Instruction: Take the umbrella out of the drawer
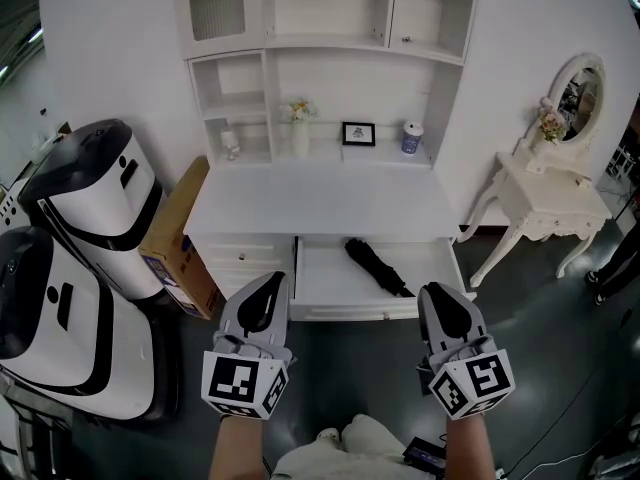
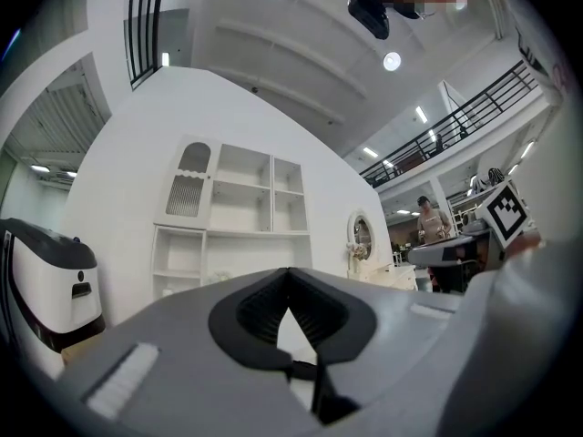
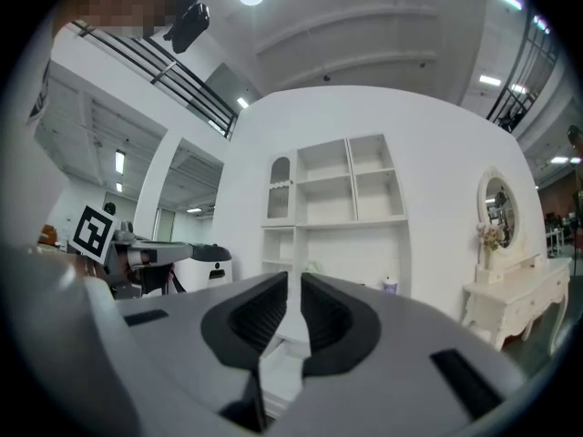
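Note:
A folded black umbrella [image 1: 377, 266] lies slantwise in the open white drawer [image 1: 306, 268] of the desk, seen in the head view. My left gripper [image 1: 273, 278] hangs just in front of the drawer's left end, shut and empty. My right gripper [image 1: 434, 290] sits just in front of the drawer's right end, also shut with nothing in it. Both stand short of the umbrella and do not touch it. In the left gripper view the left gripper [image 2: 290, 271] points at the shelf unit with its tips together. In the right gripper view the right gripper [image 3: 293, 276] points over the drawer, and the umbrella is hidden there.
The white desk [image 1: 310, 203] carries a shelf unit with a vase [image 1: 300, 133], a picture frame [image 1: 358, 134] and a jar [image 1: 411, 138]. Two white machines [image 1: 90, 208] and a cardboard box [image 1: 180, 238] crowd the left. A dressing table with an oval mirror [image 1: 545, 203] stands at the right.

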Demonstrator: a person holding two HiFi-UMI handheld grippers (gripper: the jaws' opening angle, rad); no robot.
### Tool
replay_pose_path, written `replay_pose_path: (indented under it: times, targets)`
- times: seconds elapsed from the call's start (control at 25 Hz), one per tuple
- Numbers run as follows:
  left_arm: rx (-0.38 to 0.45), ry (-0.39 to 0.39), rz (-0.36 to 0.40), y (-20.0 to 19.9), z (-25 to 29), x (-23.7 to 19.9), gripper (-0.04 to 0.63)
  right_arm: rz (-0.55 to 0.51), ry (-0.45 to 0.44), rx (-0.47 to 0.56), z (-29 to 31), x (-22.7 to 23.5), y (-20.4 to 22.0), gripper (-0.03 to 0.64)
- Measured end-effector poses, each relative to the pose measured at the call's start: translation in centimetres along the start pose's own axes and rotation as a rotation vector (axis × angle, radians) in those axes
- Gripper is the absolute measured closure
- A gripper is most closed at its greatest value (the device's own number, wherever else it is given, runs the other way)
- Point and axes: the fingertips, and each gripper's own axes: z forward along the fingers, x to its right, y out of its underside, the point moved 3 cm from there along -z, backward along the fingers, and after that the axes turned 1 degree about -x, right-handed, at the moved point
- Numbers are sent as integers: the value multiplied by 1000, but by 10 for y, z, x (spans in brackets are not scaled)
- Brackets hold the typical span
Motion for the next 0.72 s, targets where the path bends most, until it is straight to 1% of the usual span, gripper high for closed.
replay_pose_path:
  times: [0.2, 0.24, 0.32, 0.4, 0.56, 0.64, 0.72]
  targets:
    - [-7, 2, 1, 6, 20, -5, 588, 33, 32, 9, 16, 19, 7, 597]
    - [-10, 0, 2, 7, 25, -6, 588, 39, 29, 6, 20, 23, 9, 578]
    - [-18, -9, 0, 11, 33, -8, 588, 46, 23, -5, 29, 31, 13, 493]
    - [-26, -14, 4, 15, 44, -9, 588, 50, 23, -12, 40, 41, 19, 444]
    - [-36, -28, 14, 22, 71, -15, 588, 54, 2, -12, 70, 62, 28, 315]
    - [-44, -42, 15, 26, 88, -19, 588, 39, -8, -20, 86, 73, 31, 286]
    - [-50, -56, 18, 29, 106, -23, 588, 19, -17, -32, 105, 85, 35, 276]
